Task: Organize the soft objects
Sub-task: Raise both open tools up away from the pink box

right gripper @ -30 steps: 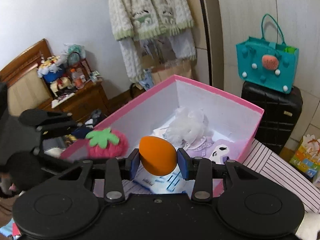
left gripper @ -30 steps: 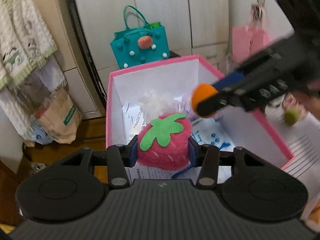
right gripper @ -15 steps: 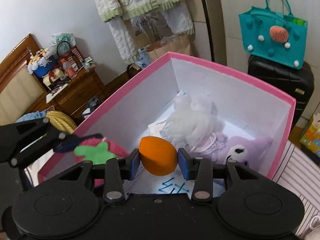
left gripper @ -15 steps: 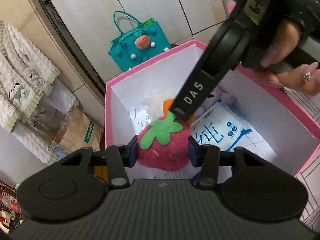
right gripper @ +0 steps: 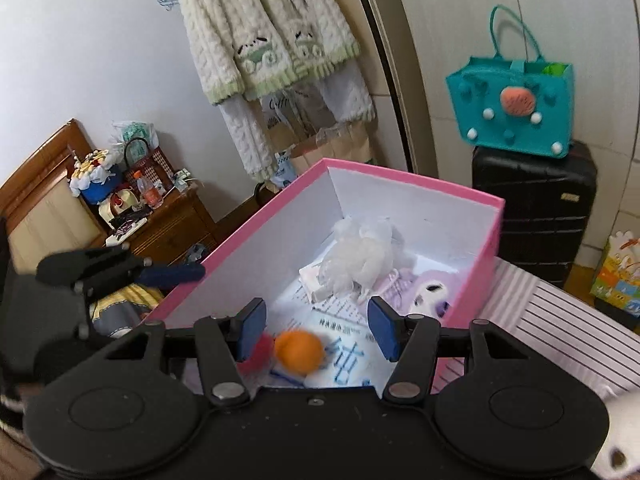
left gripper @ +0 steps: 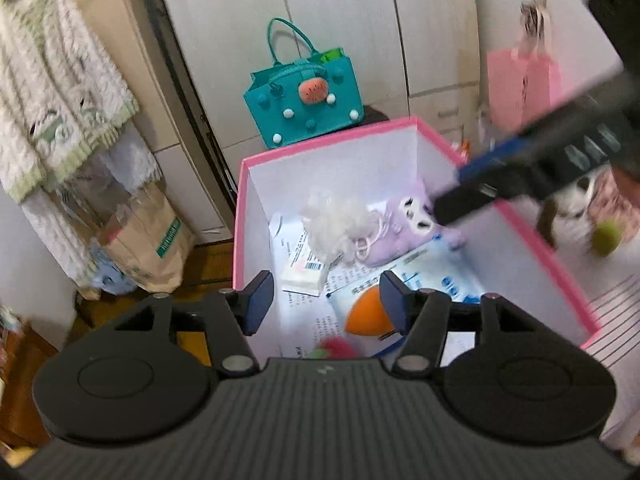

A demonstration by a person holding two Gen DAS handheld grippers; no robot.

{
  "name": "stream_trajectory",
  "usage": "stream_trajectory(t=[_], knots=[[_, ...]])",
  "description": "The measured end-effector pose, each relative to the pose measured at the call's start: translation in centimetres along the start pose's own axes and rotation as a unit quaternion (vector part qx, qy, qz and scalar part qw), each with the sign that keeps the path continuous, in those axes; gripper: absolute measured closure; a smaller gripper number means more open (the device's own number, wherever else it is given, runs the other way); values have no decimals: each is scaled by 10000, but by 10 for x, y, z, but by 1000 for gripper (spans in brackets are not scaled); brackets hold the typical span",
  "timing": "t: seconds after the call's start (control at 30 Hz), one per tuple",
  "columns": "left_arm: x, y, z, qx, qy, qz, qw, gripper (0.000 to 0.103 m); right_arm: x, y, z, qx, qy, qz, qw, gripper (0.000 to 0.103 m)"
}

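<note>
A pink box (left gripper: 560,268) with white inner walls fills the middle of both wrist views, open at the top. In the left wrist view a teal felt bag (left gripper: 304,108) stands beyond it at 12 o'clock, and a cream knitted cardigan (left gripper: 60,88) hangs at 10 o'clock.

Inside the box, a lilac plush toy (left gripper: 404,232) lies toward the far side with a white mesh puff (left gripper: 336,220) just beside it at its 9 o'clock, touching it. Printed paper sheets (left gripper: 308,312) cover the floor.

The left gripper (left gripper: 326,306) has just been opening; its jaws stand wide with nothing between the pads. Below them, at 6 o'clock, the strawberry plush (left gripper: 334,348) lies in the box, mostly hidden. The orange sponge (left gripper: 366,316) rests on the paper at its 1 o'clock.

The right gripper (right gripper: 316,328) has likewise just been opening, wide and empty, with the sponge blurred beneath it.
</note>
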State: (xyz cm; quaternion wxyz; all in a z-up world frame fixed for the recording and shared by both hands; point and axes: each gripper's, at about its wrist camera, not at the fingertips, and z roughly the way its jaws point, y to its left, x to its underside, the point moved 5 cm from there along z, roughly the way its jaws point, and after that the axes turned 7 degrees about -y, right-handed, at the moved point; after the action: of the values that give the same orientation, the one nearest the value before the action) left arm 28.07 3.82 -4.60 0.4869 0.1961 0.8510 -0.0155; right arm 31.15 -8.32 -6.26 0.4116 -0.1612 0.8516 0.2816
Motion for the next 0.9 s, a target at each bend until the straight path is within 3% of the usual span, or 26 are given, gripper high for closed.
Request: stream_trajectory(t=[0.27,0.4,0.9], knots=[[-5,5,-40,325,-54,-585,9977,43,20,18,-62,201,-129,-380,9990,41],[-9,-2,-57,748,99,-815,9938,43,26,33,-89,126,-298,-665,9973,41],[-12,-59,-124,1171,148,-277,9926,40,63,37,-181,-167,-582,-596,9964,41]])
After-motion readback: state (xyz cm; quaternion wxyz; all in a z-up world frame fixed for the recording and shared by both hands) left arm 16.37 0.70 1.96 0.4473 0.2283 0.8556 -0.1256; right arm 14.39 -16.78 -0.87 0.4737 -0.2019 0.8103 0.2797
